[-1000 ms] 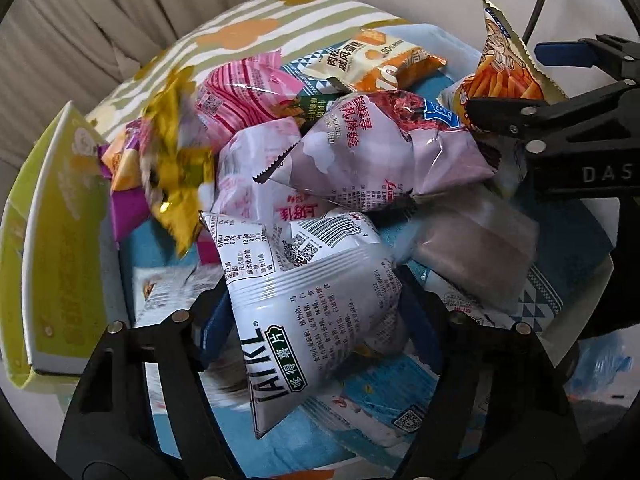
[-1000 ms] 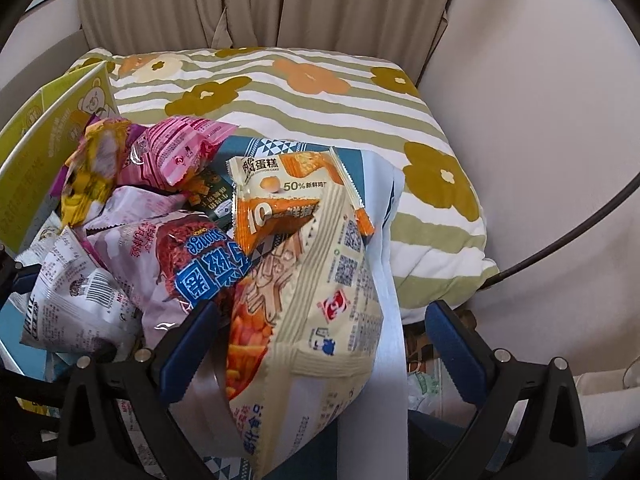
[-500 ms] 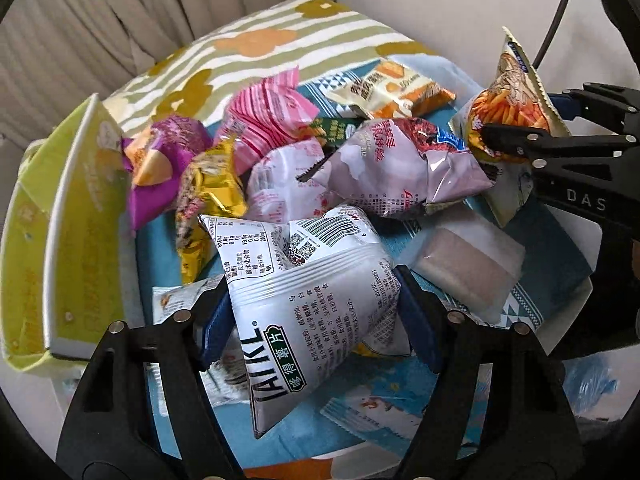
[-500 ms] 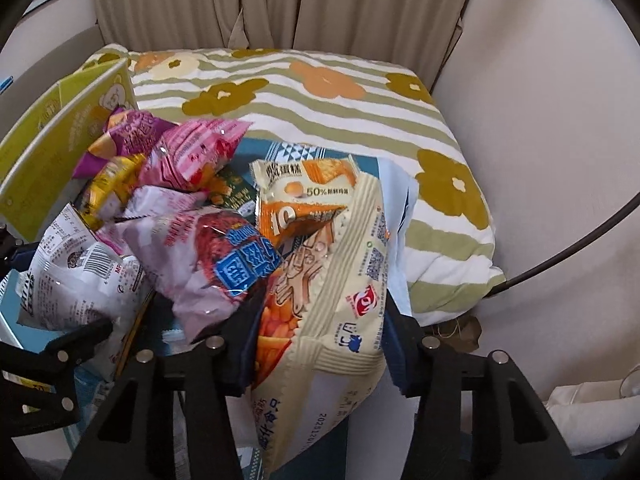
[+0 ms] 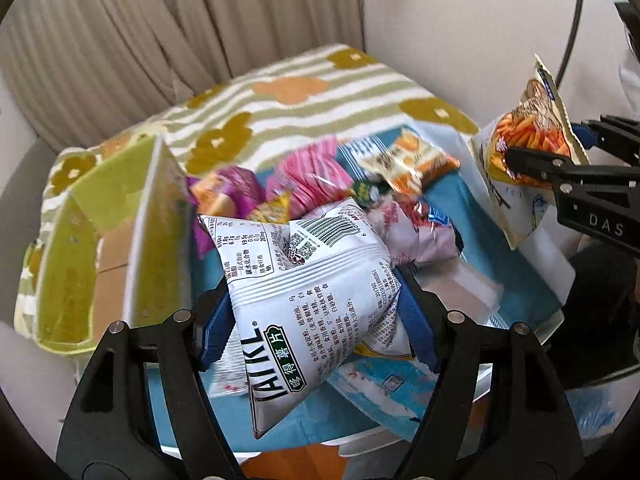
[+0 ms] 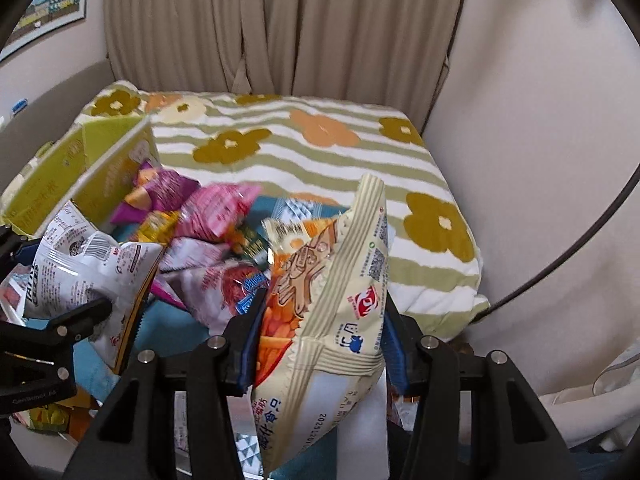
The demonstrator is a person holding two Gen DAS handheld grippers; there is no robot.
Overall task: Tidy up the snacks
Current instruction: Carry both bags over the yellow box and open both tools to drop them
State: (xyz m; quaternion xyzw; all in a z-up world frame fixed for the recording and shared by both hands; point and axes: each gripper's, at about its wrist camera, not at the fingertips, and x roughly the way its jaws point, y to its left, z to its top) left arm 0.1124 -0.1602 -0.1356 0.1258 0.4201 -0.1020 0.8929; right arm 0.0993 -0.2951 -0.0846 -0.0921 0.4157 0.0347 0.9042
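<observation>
Floral bedspread (image 6: 320,148), snack heap partly hidden.
Left gripper (image 5: 316,316) clamping white bag (image 5: 316,300); right gripper (image 6: 320,340) clamping cream bag (image 6: 336,320).

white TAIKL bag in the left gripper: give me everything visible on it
The white TAIKL bag is a puffy, crinkled, glossy plastic-film pillow pack, sealed. Its back faces the camera: barcode, QR code, nutrition table, black Chinese text, a green label by the brand name. It hangs tilted, one corner down, lifted above the snack pile. The left gripper is shut on its middle, blue pads pinching both sides. Whether it touches the pile behind is unclear.
</observation>
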